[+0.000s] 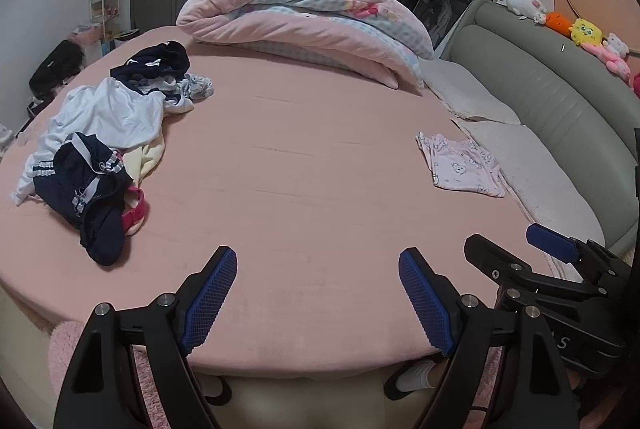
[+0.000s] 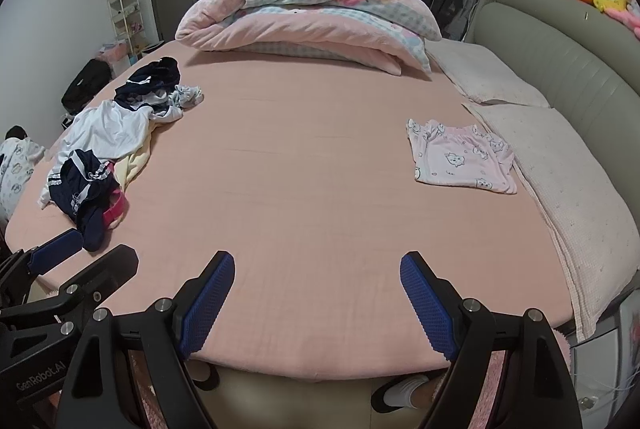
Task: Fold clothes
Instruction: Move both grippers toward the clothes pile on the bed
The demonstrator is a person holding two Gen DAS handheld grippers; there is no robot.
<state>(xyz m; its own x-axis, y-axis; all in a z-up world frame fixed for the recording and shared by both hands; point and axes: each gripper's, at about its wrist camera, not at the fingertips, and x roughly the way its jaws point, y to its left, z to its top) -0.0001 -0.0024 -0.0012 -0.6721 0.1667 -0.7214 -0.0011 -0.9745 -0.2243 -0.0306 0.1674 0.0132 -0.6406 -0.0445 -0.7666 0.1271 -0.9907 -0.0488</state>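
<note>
While both grippers are hovering over the near edge of the pink bed (image 1: 304, 189), the left gripper (image 1: 318, 293) and the right gripper (image 2: 318, 299) are each holding their jaws wide apart with nothing between them. A heap of unfolded clothes (image 1: 100, 149), white, navy and yellow pieces tangled together, is lying at about ten o'clock on the bed, while a pink printed garment (image 2: 464, 159) is resting flat and folded at about two o'clock, just beside the pillows (image 2: 560, 165). A rolled quilt (image 1: 304, 17) is sitting at twelve o'clock. Judging from this, the work is standing between garments: one piece is lying folded, the heap is waiting. Going on would be calling for a reach toward ten o'clock, picking one piece out and spreading it flat on the bare middle.
</note>
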